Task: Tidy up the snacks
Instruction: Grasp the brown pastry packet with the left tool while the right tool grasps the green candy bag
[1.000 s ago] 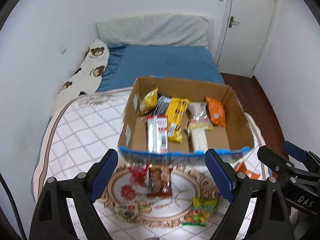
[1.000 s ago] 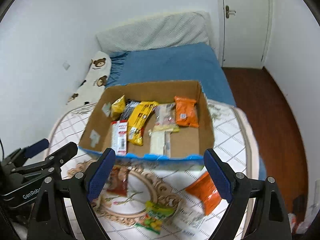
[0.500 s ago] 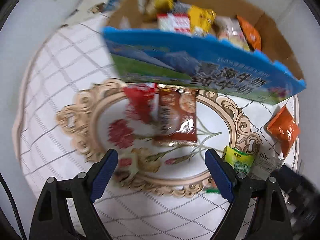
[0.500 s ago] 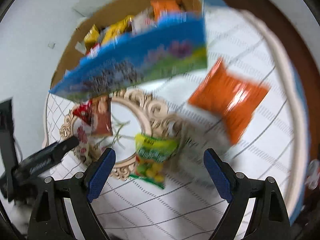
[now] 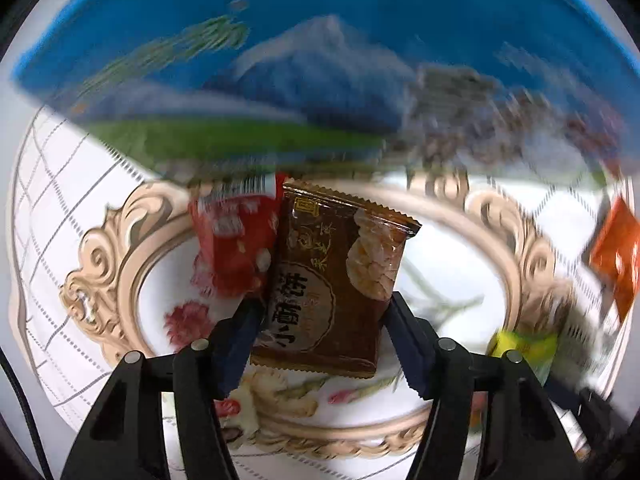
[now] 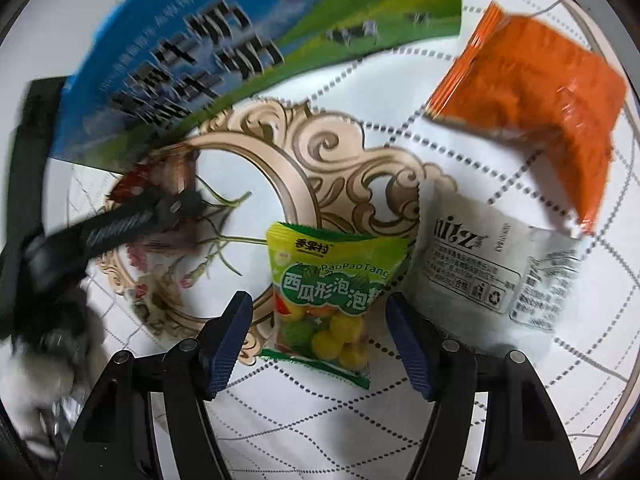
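A brown snack packet (image 5: 332, 280) lies on the patterned cloth (image 5: 80, 184), with a red packet (image 5: 236, 240) touching its left side. My left gripper (image 5: 322, 316) is open, its fingers on either side of the brown packet's lower half. A green candy packet (image 6: 332, 292) lies between the fingers of my open right gripper (image 6: 320, 322). A white packet (image 6: 492, 272) and an orange packet (image 6: 532, 88) lie to its right. The left gripper also shows in the right wrist view (image 6: 160, 208), blurred, over the brown packet.
The blue and green printed side of the cardboard box (image 5: 320, 64) rises just beyond the packets and shows in the right wrist view (image 6: 224, 40) too. The orange packet (image 5: 616, 248) and green packet (image 5: 524, 348) sit right of the left gripper.
Both grippers have dropped from above the box to the cloth in front of it. The left now straddles the brown packet, the right straddles the green candy packet. Both jaws have narrowed.
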A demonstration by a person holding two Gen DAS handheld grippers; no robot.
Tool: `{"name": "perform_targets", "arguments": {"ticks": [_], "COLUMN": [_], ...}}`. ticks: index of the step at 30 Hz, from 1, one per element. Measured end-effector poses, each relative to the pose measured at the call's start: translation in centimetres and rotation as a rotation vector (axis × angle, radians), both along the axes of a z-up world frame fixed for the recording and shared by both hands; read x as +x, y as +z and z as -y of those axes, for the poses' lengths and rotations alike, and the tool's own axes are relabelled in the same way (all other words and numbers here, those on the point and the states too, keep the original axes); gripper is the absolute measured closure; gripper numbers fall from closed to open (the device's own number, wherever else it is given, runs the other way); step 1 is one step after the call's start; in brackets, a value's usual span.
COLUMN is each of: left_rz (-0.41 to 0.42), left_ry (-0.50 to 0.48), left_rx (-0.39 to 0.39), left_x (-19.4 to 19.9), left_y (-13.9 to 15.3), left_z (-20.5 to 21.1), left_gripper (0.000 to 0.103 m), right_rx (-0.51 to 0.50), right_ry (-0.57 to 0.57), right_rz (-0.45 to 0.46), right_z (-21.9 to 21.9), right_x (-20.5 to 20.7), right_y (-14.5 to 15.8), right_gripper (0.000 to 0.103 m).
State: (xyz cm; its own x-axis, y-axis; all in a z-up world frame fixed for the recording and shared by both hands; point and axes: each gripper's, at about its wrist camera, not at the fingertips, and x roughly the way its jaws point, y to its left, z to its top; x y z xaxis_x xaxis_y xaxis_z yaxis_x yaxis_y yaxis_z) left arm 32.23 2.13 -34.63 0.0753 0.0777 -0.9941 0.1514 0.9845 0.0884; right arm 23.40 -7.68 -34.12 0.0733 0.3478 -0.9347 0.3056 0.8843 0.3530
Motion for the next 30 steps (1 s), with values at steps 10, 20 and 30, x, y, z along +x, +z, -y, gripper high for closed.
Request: {"name": "perform_targets", "arguments": {"ticks": [10,20,30], "left_rz": [-0.132,-0.188,-0.071], "left_ry": [0.035,0.053,0.009], "left_rx": [-0.053,-0.103,-0.119], "left_x": [-10.0,-10.9,-9.6], "left_y": [-0.6,-4.0,2.7], "left_z": [-2.2,-2.8,-0.8], "left_gripper": [0.044,0.042,0.05], "right_rx": [-0.11,-0.098,-0.068], "right_ry": [0.207,0.213,0.204], "right_rz": [-0.037,-0.084,-0.019], "right_z": [-3.7,-4.4,-4.0], "right_x": [-2.7,-4.7,-4.9], "right_y": [-0.3,-1.3,0.2], "right_gripper": [0.048,0.046,0.049]}}
